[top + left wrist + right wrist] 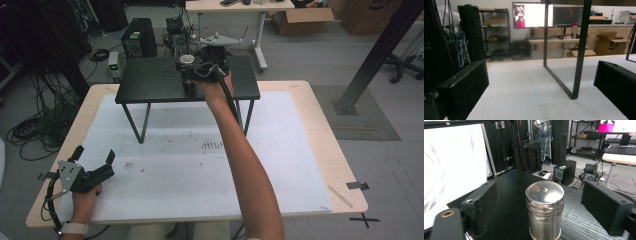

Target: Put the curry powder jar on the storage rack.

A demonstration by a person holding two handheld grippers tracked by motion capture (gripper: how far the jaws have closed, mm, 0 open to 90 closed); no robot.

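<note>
A shiny metal cylinder [544, 211] with a ridged top stands upright on the black raised shelf [150, 80]; in the high view the cylinder [187, 60] is near the shelf's back middle. My right gripper [543, 202] is open with a jaw on each side of the cylinder and a gap to each; from above the right gripper [190, 70] sits on the shelf at the end of an outstretched arm. My left gripper [95, 154] rests open at the white mat's front left corner. In its own view the left gripper [541, 85] holds nothing and faces a shelf leg [579, 50].
The shelf stands on thin black legs over the white mat [200, 165], which covers a wooden table [320, 125]. Beyond the table are a computer tower [139, 37], cables on the floor, a desk [240, 7] and cardboard boxes [300, 20].
</note>
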